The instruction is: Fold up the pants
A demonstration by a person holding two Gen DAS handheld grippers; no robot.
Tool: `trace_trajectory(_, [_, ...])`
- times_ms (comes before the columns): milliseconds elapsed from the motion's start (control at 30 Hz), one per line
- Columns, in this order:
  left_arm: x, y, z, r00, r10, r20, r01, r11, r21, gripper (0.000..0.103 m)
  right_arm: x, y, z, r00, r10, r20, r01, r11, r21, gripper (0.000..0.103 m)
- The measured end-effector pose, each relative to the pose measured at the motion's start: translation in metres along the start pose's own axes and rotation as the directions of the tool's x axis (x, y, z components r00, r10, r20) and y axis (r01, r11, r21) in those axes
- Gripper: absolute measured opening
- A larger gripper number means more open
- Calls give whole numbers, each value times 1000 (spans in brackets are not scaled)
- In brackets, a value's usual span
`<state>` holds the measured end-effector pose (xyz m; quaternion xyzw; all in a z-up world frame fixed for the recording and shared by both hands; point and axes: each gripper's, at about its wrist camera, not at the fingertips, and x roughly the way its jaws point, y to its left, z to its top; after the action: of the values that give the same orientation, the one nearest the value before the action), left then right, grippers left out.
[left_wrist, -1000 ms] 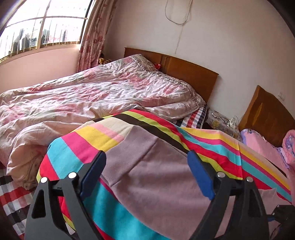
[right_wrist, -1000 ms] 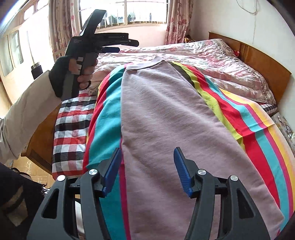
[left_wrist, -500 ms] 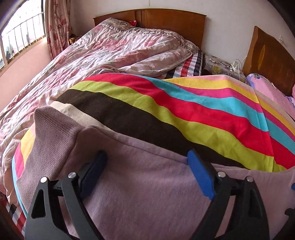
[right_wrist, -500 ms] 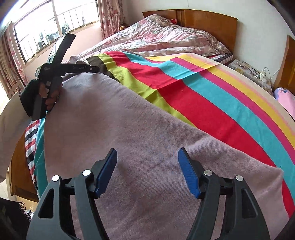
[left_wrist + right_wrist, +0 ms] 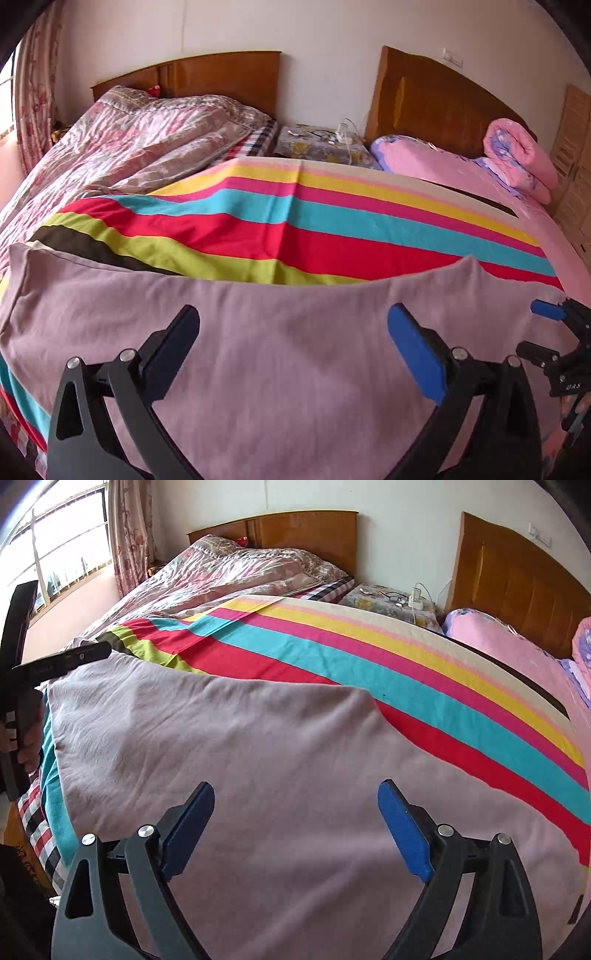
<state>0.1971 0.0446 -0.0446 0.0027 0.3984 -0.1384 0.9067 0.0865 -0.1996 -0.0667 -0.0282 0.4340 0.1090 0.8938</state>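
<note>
1. The mauve, soft knit pants (image 5: 280, 354) are spread flat on the striped blanket (image 5: 332, 229) on the bed.
2. Both the left claw (image 5: 291, 347) and right claw (image 5: 295, 823) are held apart, empty.
3. Opposite ends should be pinched squarely (edges aligned first).

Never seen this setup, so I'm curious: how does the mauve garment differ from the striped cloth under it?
The pants are one plain mauve colour; the striped blanket has bright bands. The pants lie on top, the blanket beneath. The pants cover only the near part; the blanket spreads further. Both lie spread out.
</note>
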Motion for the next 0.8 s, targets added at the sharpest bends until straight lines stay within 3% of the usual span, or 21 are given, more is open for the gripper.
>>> trace_trajectory(133, [42, -82, -7, 993, -71, -98, 85, 985, 152, 101, -18, -40, -32, 997, -75, -28, 76, 995, 60, 87])
trace_trajectory(233, [78, -110, -20, 985, 39, -166, 0, 974, 227, 102, -12, -72, -70, 981, -120, -153, 133, 988, 82, 87])
trace_trajectory(267, [82, -109, -23, 987, 29, -160, 6, 976, 216, 102, -24, -79, -80, 991, -74, -109, 84, 993, 88, 88])
trace_trajectory(333, [84, -104, -23, 987, 10, -157, 21, 981, 192, 102, -42, -85, -100, 993, -46, -108, 53, 996, 65, 88])
trace_trajectory(500, [88, -103, -22, 989, 19, -148, 9, 982, 189, 102, -90, -87, -120, 997, -76, -10, 76, 994, 74, 88])
trace_trajectory(600, [88, -106, -23, 990, 26, -140, -1, 983, 182, 102, -80, -100, -146, 996, -67, -64, 71, 995, 64, 88])
trace_trajectory(633, [87, -106, -23, 990, 30, -137, -5, 983, 181, 102, -82, -96, -151, 997, -74, -32, 75, 997, 30, 88])
trace_trajectory(800, [86, -111, -25, 991, 40, -126, -17, 984, 175, 102, -84, -99, -154, 999, -44, -30, 46, 998, 44, 89])
